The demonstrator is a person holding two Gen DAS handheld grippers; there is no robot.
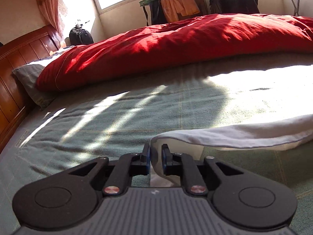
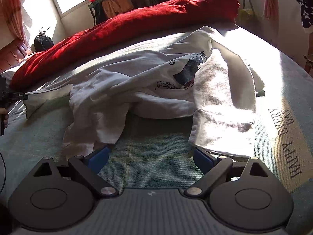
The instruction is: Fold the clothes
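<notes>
The white cotton T-shirt with a dark printed graphic [image 2: 156,90] lies crumpled on the grey-green checked bedsheet [image 2: 148,166], on the near side of the long red quilt [image 2: 121,29] that runs along the far side of the bed. No neat fold shows: the body is bunched, 1 sleeve is flopped over the print, and the hem sits in loose ridges, so the folding looks barely begun. The left gripper [image 1: 156,159] has its blue pads nearly together with an edge of the shirt pinched between them, lifting that edge off the sheet and drawing it away from the heap. The right gripper [image 2: 151,156] stands wide open and empty over bare sheet, just in front of the shirt's near hem. Spreading the garment flat, then every fold, remains.
</notes>
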